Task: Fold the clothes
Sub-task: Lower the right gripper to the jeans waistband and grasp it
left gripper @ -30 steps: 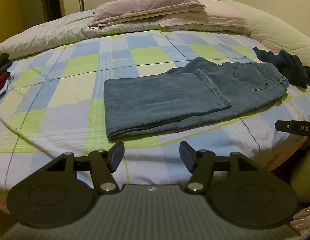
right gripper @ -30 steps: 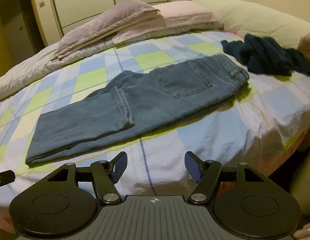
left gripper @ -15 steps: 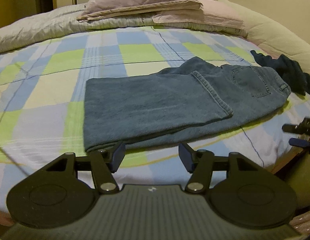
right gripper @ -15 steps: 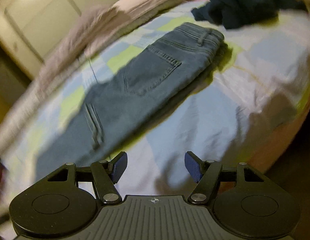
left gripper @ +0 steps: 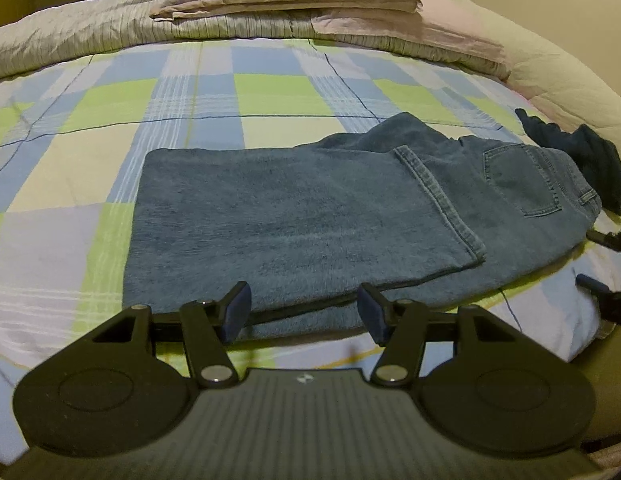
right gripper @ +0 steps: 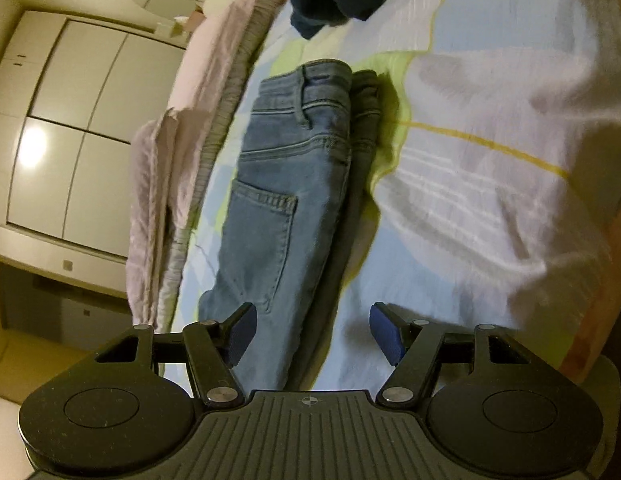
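On the blue, green and white checked bedspread (left gripper: 110,128) we see the folded blue denim jeans (left gripper: 294,216), legs doubled over, waist at the right end. Our left gripper (left gripper: 303,308) sits at their near folded edge, fingers spread wide, gripping nothing; the denim lies just between and beyond the tips. Our right gripper (right gripper: 311,332) is rolled sideways at the waist end, fingers also spread, the jeans (right gripper: 286,184) running away from between them. A dark navy crumpled garment (left gripper: 582,160) lies just beyond the waistband. No readable writing or labels.
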Motion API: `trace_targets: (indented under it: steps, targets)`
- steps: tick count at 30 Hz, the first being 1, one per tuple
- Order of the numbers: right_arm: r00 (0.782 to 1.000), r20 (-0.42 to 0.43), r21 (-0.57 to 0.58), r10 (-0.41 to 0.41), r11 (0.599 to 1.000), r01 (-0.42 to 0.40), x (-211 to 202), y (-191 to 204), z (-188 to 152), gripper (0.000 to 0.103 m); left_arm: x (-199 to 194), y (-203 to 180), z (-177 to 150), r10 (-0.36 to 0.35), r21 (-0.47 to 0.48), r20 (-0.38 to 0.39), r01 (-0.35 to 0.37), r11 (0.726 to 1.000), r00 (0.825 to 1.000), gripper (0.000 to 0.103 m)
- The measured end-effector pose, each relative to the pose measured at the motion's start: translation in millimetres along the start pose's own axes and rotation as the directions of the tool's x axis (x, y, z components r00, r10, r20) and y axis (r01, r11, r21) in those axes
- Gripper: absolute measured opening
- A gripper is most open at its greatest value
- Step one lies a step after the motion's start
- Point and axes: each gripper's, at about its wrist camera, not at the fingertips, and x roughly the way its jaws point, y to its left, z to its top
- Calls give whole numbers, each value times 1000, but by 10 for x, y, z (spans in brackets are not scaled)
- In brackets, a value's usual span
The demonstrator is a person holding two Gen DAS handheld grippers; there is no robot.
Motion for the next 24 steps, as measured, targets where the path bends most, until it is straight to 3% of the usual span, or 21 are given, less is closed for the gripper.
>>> trace_targets:
  steps: [4, 11, 18, 21, 24]
  targets:
    - [999, 36, -4, -25, 1000, 25, 81, 0, 256, 66, 47, 15, 5, 1, -6, -5, -1, 1000, 1000, 55]
    - [993, 106, 26, 44, 999, -47, 155, -139, 417, 66, 103, 134, 42, 16, -46, -5, -16, 999, 1000, 55]
    - [976, 179, 51, 122, 990, -133, 205, -281, 542, 45, 114, 331, 70, 23, -104, 4, -23, 994, 1000, 53]
    - [961, 208, 53, 183, 979, -198, 163, -333, 505, 44, 120, 405, 83, 17, -125, 7, -16, 992, 1000, 53]
    - [966, 196, 37, 170, 983, -181, 222, -288, 527, 44, 143, 461, 88, 9, -144, 8, -8, 990, 1000, 53]
